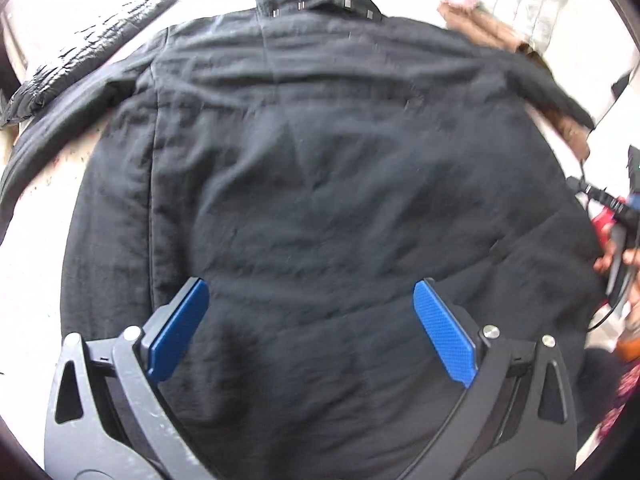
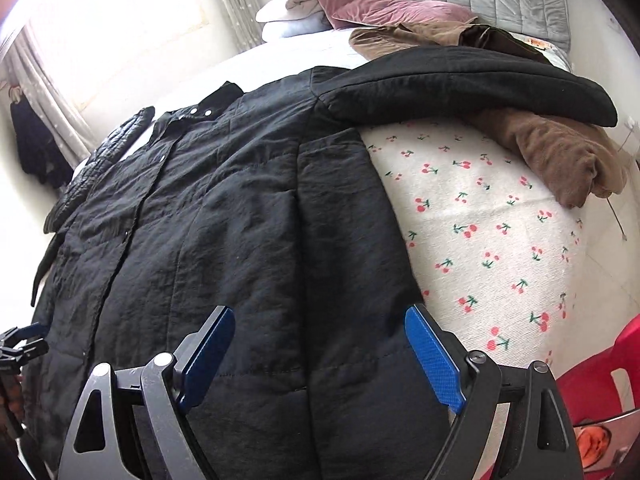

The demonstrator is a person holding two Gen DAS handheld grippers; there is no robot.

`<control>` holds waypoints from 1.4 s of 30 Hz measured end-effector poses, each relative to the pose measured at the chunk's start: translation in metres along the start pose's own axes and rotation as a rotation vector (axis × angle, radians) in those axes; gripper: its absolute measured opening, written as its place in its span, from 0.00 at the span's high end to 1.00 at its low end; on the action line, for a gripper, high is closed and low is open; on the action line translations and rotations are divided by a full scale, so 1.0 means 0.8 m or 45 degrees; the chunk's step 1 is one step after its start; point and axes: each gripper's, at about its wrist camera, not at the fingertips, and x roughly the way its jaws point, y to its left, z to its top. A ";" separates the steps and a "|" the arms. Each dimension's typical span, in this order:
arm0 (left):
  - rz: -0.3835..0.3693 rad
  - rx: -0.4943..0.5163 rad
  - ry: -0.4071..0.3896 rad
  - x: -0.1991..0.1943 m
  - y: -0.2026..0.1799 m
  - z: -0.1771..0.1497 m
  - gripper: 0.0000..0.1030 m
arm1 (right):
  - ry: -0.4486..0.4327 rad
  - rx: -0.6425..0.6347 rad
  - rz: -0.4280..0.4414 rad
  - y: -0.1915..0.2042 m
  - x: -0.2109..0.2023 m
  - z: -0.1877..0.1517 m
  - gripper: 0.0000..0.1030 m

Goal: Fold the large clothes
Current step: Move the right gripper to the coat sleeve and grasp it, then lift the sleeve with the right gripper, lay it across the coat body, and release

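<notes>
Bed: we see a bed (image 2: 500,216) covered by a white sheet printed with red cherries; it carries everything else.
Black jacket: the black jacket (image 1: 320,184) lies spread flat across the bed, collar at the far end, hem nearest us, sleeves stretched out to both sides. In the right wrist view its snap placket runs down the left part, and its right sleeve (image 2: 460,88) lies across the brown garment.
Brown garment: a brown garment (image 2: 556,152) sits beyond the jacket's right shoulder, partly under that sleeve.
Shiny black jacket: a glossy quilted black jacket (image 1: 92,44) lies just beside the left sleeve.
Pillows: we make out pink and white pillows (image 2: 360,8) at the headboard.
Red stool: a red plastic stool (image 2: 600,376) stands beside the bed, lower right.
Left gripper: our left gripper (image 1: 312,328) hangs over the jacket's hem area, blue pads spread wide, gripping nothing.
Right gripper: our right gripper (image 2: 320,356) hangs over the hem near the jacket's right edge, likewise spread wide and holding nothing.
</notes>
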 end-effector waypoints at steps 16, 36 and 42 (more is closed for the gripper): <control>-0.102 -0.174 -0.035 0.020 -0.051 0.126 0.01 | -0.305 0.590 -0.164 -0.227 -0.055 0.139 0.14; -0.177 -0.057 -0.068 0.064 -0.057 0.211 0.01 | -0.665 0.648 -0.049 -0.215 -0.101 0.262 0.90; -0.191 -0.074 -0.105 0.060 -0.048 0.223 0.01 | -0.728 0.381 0.172 -0.084 -0.147 0.327 0.90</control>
